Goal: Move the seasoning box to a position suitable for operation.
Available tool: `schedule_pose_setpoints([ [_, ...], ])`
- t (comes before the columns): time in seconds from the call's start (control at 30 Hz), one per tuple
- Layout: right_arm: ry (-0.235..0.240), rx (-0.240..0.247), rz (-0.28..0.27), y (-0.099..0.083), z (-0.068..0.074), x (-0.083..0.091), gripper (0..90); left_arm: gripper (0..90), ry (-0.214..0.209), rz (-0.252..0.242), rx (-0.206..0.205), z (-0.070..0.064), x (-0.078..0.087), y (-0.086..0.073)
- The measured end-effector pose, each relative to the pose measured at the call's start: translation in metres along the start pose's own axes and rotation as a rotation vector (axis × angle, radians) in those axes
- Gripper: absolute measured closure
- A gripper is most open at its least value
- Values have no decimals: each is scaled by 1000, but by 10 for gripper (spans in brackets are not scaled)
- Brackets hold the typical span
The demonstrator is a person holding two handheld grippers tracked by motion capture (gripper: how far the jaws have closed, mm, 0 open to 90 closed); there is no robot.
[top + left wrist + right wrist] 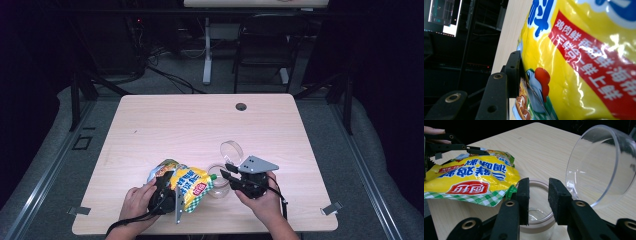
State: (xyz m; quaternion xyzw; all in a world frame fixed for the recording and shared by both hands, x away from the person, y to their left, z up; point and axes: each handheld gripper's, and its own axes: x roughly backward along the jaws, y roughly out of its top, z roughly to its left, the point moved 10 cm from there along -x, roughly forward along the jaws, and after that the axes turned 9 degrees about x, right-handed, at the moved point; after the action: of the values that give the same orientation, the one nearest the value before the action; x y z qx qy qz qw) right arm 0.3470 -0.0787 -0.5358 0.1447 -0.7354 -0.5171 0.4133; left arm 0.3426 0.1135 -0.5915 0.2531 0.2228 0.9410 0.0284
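1. Holding the pouch (pixel 187 187) at the near edge of the desk (pixel 165 125), the left gripper (pixel 167 192) has its jaws clamped on the pouch's back end; the left gripper view shows one black jaw pressed flat against the yellow film (pixel 574 62).
2. The pouch is tilted, green spout (pixel 510 191) aimed at the jar (pixel 218 182) just beside it.
3. The right gripper (pixel 229 175) has its jaws partly apart, straddling the jar rim (pixel 536 183); I cannot tell whether they pinch the wall.
4. Just beyond the jar, a clear lid (pixel 231 149) stands on edge, touching or nearly touching the right gripper.
5. Judgement: the pouch is soft, glossy and probably slippery; it will sag and crumple under a squeeze. Best held at the sealed back seam, as now, or at the stiffer spout neck.
6. Judgement: the jar looks rigid, light and smooth, so it may slide or tip; grip the wall at the rim.
7. Farther off, the desk lies bare up to a cable hole (pixel 241 106).
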Motion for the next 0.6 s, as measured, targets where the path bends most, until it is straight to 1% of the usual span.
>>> schedule_pose_setpoints([
  [0.03,2,1,0,0,1,-1,709,604,0,10,-13,2,0,0],
  [0.07,2,1,0,0,1,-1,709,604,0,10,-13,2,0,0],
  [0.17,7,11,5,-2,3,-2,709,604,7,10,-42,5,0,1],
  [0.23,8,13,7,-2,4,-3,709,604,11,11,-49,5,0,1],
  [0.27,12,10,8,-3,6,-4,706,604,16,9,-63,6,-1,3],
  [0.33,13,11,9,-3,6,-5,706,604,21,10,-69,7,-1,3],
  [0.37,12,12,12,-4,6,-6,707,605,24,8,-87,9,-1,5],
  [0.4,12,12,12,-4,6,-6,707,605,24,8,-87,9,-1,5],
  [0.43,9,10,14,-4,6,-8,721,605,28,13,-102,10,-1,6],
  [0.47,11,0,13,-4,7,-9,727,605,33,13,-109,10,-1,6],
  [0.5,14,-6,11,-3,7,-11,731,605,36,12,-115,11,-2,7],
  [0.6,10,-1,8,-3,10,-13,734,605,38,11,-124,12,-2,8],
])
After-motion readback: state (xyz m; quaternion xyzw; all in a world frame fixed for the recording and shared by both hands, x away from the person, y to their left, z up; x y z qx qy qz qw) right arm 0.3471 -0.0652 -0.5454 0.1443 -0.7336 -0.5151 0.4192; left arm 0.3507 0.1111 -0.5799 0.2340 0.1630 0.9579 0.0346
